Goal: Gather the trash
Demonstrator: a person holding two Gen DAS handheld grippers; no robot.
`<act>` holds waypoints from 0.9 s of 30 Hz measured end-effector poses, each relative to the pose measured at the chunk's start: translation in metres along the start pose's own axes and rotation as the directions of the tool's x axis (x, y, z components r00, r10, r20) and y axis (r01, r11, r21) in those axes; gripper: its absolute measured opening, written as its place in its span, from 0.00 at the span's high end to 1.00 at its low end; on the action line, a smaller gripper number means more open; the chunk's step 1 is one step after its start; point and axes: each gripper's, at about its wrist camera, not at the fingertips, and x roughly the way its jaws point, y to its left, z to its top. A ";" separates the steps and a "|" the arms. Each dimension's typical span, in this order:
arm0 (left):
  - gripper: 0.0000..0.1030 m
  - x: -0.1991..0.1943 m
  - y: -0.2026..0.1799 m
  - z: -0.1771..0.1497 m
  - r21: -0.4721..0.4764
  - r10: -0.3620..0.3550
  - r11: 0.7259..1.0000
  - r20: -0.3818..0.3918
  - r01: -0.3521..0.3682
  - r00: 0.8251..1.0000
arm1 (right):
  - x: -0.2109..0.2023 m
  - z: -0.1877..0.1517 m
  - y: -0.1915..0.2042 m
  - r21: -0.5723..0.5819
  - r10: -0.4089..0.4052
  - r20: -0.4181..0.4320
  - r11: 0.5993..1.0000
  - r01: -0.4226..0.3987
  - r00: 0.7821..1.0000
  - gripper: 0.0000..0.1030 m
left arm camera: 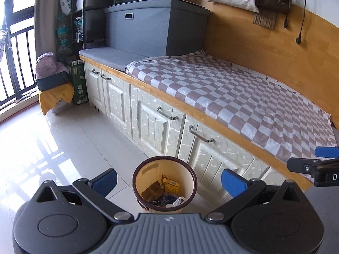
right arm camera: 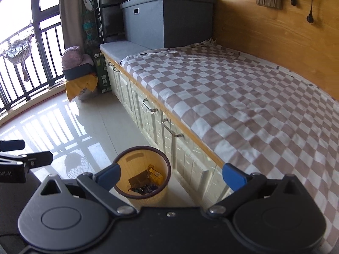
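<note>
My left hand-held gripper [left arm camera: 169,181] hangs above the bin [left arm camera: 164,185] with its blue fingers spread wide apart and nothing between them. My right hand-held gripper [right arm camera: 171,176] is the same: fingers well apart, empty, with the bin [right arm camera: 142,172] showing past its left finger.

The bin stands on the tiled floor [left arm camera: 70,148] just beside the white cabinet doors [left arm camera: 161,124] under the bed. The trash [left arm camera: 163,192] lies at the bottom of the bin: a yellow carton, a piece of brown card, some dark wrappers. From my left camera I look almost straight down into the bin, and there I also see a white crumpled bag [left arm camera: 179,201] against its near wall; from my right camera the near rim hides that corner, and the bag does not show.

The checked cloth [right arm camera: 233,105] covers the bed to the right of the bin, and it lies bare in both views. Beyond the bin, at the far end of the bed, sits a grey storage box [left arm camera: 156,27].

My left camera catches the tip of the right hand-held gripper at its right edge, over the cloth. My right camera catches the tip of the left one at its left edge, over the floor, and shows more of the balcony railing [right arm camera: 31,59] far behind the bin.
</note>
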 end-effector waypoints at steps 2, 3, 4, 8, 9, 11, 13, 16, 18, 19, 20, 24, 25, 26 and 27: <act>0.00 -0.004 0.002 -0.006 -0.002 -0.002 1.000 0.005 0.002 1.000 | -0.006 -0.008 0.002 -0.007 -0.005 0.008 1.000 0.005 1.000 0.00; 0.00 -0.005 0.002 -0.009 -0.006 0.002 1.000 0.008 -0.002 1.000 | -0.008 -0.011 0.003 -0.009 -0.006 0.013 1.000 0.007 1.000 0.00; 0.00 -0.006 0.003 -0.010 -0.010 0.004 1.000 0.010 -0.004 1.000 | -0.011 -0.014 0.004 -0.012 -0.012 0.020 1.000 0.012 1.000 0.00; 0.00 -0.011 0.002 -0.013 -0.003 0.022 1.000 0.039 -0.022 0.999 | -0.018 -0.024 0.005 0.000 -0.023 0.041 1.000 0.023 0.999 0.00; 0.00 -0.012 0.001 -0.014 -0.001 0.025 1.000 0.047 -0.025 0.999 | -0.019 -0.027 0.005 0.004 -0.029 0.046 1.000 0.029 0.999 0.00; 0.00 -0.014 0.002 -0.016 0.000 0.031 1.000 0.054 -0.031 0.998 | -0.022 -0.030 0.005 0.010 -0.038 0.054 0.999 0.038 0.998 0.00; 0.00 -0.015 0.001 -0.019 0.001 0.035 0.999 0.053 -0.035 0.998 | -0.023 -0.032 0.005 0.011 -0.048 0.061 0.999 0.047 0.997 0.00; 0.00 -0.017 0.001 -0.023 0.008 0.041 0.999 0.046 -0.042 0.998 | -0.026 -0.036 0.007 0.005 -0.054 0.072 0.999 0.054 0.996 0.00; 0.00 -0.017 0.001 -0.025 0.015 0.049 0.999 0.042 -0.050 0.998 | -0.027 -0.039 0.010 0.000 -0.058 0.078 0.998 0.058 0.995 0.00; 0.00 -0.017 0.000 -0.026 0.018 0.053 0.998 0.040 -0.054 0.998 | -0.027 -0.041 0.010 -0.001 -0.057 0.080 0.998 0.058 0.995 0.00; 0.00 -0.018 0.000 -0.028 0.021 0.056 0.998 0.039 -0.056 0.998 | -0.028 -0.042 0.011 -0.001 -0.057 0.081 0.998 0.057 0.995 0.00; 0.00 -0.019 0.000 -0.032 0.026 0.064 0.998 0.040 -0.065 0.997 | -0.028 -0.046 0.012 0.002 -0.056 0.087 0.998 0.056 0.995 0.00; 0.00 -0.019 0.001 -0.033 0.025 0.067 0.997 0.040 -0.068 0.997 | -0.028 -0.047 0.011 0.005 -0.055 0.089 0.999 0.055 0.995 0.00; 0.00 -0.019 0.001 -0.033 0.025 0.071 0.997 0.040 -0.072 0.997 | -0.029 -0.047 0.011 0.006 -0.055 0.091 0.998 0.054 0.994 0.00; 0.00 -0.020 0.002 -0.034 0.024 0.073 0.997 0.040 -0.074 0.997 | -0.029 -0.047 0.011 0.007 -0.057 0.093 0.998 0.056 0.994 0.00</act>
